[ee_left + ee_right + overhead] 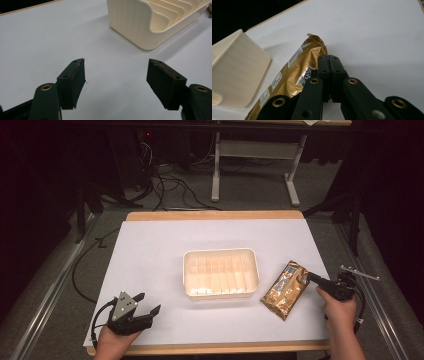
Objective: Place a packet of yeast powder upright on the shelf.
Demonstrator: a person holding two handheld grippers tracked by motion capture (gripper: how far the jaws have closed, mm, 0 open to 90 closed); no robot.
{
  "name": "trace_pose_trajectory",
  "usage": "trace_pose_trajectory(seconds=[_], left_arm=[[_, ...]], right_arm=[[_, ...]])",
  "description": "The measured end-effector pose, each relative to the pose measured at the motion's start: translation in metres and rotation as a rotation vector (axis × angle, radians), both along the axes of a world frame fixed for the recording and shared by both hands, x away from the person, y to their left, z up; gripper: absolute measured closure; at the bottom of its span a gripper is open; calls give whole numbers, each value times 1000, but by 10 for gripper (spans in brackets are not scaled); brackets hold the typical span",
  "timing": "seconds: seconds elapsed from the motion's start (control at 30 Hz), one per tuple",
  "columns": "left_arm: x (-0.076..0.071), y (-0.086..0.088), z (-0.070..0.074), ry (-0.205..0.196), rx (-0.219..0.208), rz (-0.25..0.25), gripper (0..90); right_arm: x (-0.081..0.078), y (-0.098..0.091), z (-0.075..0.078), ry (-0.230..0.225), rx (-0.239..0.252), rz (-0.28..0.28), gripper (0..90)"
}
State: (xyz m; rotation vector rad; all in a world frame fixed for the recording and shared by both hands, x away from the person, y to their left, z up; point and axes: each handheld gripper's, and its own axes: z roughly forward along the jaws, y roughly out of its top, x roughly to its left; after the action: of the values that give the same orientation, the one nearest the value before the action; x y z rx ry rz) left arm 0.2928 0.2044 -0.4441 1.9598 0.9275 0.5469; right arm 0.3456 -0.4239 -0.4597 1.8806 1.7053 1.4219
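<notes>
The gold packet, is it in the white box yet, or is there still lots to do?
Not yet. The gold packet lies on the table, right of the white box, whose slots look empty. The right gripper is closed, its tips at the packet's edge; I cannot tell if they pinch it. The left gripper waits open. If boxing it is the goal, lifting and placing remain.

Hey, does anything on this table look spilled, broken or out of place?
Nothing spilled or broken. The gold foil packet lies askew beside the cream slotted tray, its top end crumpled, with the shut right gripper pressing its edge.
</notes>
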Motion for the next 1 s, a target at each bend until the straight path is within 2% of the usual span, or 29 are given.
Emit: trace_pose_trajectory(seconds=[0.07, 0.23, 0.3, 0.6, 0.77, 0.83, 0.9, 1.0], left_arm=[[0, 0, 0, -1, 0, -2, 315], [0, 0, 0, -2, 0, -2, 315], [0, 0, 0, -3, 0, -3, 315], [0, 0, 0, -4, 4, -8, 316], [-1, -1, 0, -4, 5, -12, 316], [-1, -1, 1, -5, 6, -13, 316], [-1, 0, 1, -5, 5, -14, 317], [-1, 0, 1, -5, 3, -15, 317]], right_arm=[[-3, 2, 5, -25, -4, 11, 900], [-5, 4, 9, -50, -4, 19, 900], [-7, 5, 13, -77, -1, 30, 900], [-13, 12, 26, -139, -2, 55, 900], [-21, 24, 42, -204, -14, 81, 900], [-22, 26, 44, -210, -17, 85, 900], [-26, 33, 52, -243, -24, 104, 900], [-28, 38, 57, -264, -30, 119, 900]])
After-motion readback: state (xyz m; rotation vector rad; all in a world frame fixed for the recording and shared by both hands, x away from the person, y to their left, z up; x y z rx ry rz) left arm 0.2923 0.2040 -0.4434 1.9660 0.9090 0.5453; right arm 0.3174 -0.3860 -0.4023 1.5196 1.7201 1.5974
